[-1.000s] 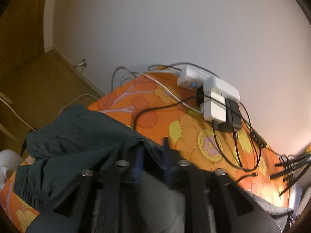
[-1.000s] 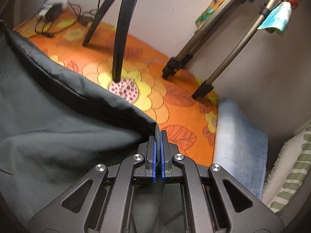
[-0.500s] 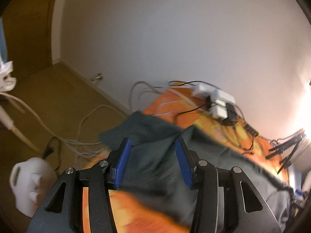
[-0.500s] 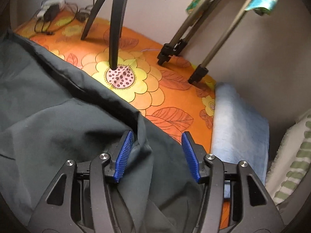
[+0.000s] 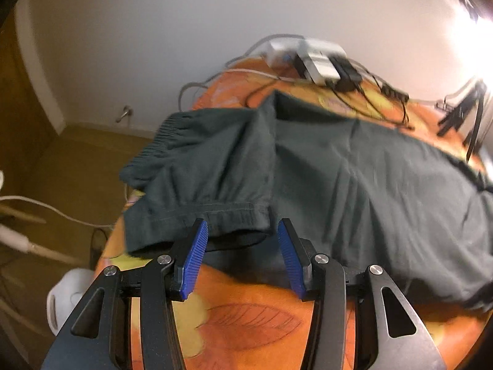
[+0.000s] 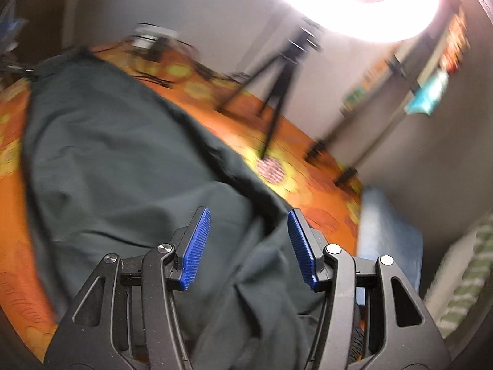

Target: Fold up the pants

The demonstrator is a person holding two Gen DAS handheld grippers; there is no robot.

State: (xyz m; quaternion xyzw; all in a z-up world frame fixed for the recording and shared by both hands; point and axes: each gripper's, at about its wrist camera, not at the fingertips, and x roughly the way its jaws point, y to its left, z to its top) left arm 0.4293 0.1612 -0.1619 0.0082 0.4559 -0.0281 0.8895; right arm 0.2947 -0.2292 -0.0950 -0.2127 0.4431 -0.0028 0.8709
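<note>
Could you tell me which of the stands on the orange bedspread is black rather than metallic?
The small tripod beneath the ring light is black; the taller stand to its right has pale metallic legs with black feet.

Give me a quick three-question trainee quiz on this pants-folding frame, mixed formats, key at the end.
1. True or false: the left gripper is clamped on the pants.
2. Multiple choice: the power adapters lie A) on the floor, B) at the far edge of the orange sheet, C) on the pants.
3. Fill in: in the right wrist view, the right gripper is ____ above the pants, pads apart.

Key: 1 false; 2 B; 3 open.
</note>
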